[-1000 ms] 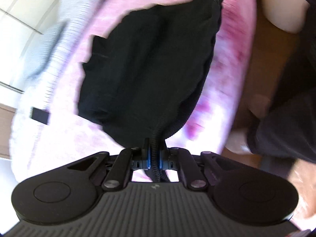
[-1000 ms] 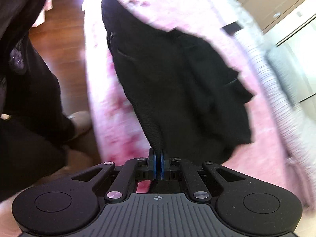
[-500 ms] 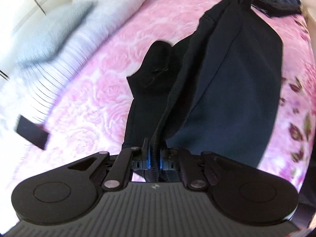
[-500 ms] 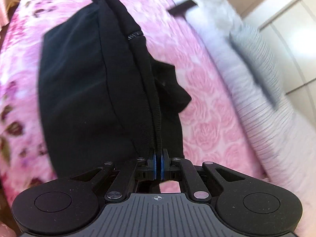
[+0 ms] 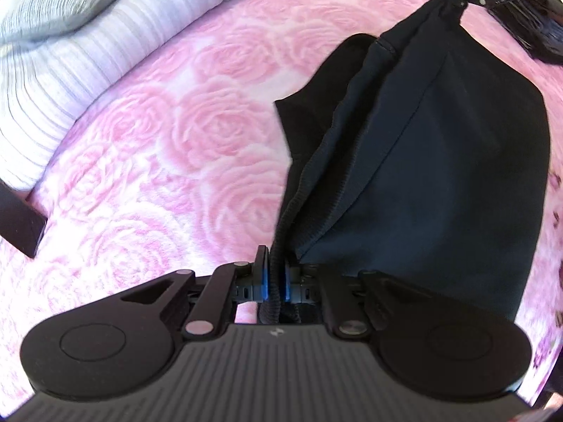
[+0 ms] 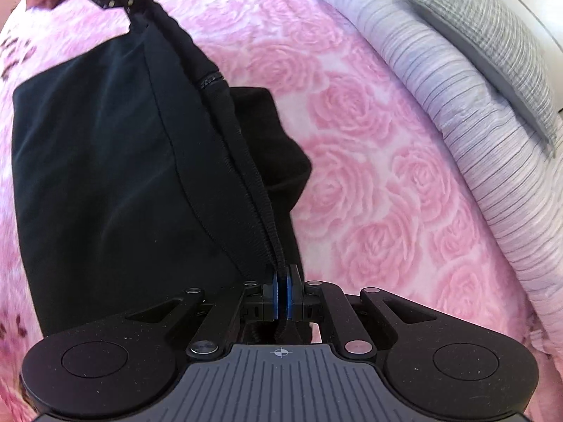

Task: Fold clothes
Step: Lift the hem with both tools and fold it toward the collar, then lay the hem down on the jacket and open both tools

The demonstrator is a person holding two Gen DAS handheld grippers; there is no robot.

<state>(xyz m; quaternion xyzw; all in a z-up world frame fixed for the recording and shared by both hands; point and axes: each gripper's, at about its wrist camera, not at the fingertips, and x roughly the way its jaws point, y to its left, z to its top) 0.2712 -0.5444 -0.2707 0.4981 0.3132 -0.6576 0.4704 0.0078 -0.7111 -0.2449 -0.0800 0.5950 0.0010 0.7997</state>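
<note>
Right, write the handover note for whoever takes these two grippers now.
Left gripper: shut on the ribbed waistband of the black garment.
Right gripper: shut on the other end of that waistband.
The waistband is stretched between them; the garment's body drapes onto the pink rose bedspread.
Done: picked up and spread out.
Left: lay it flat, then fold it. No fold visible yet.

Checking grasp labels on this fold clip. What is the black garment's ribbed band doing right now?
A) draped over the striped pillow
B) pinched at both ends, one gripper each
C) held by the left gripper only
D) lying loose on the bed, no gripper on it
B: the left gripper and the right gripper are each shut on the black garment, its ribbed band stretched between them above the pink floral bedspread.
</note>
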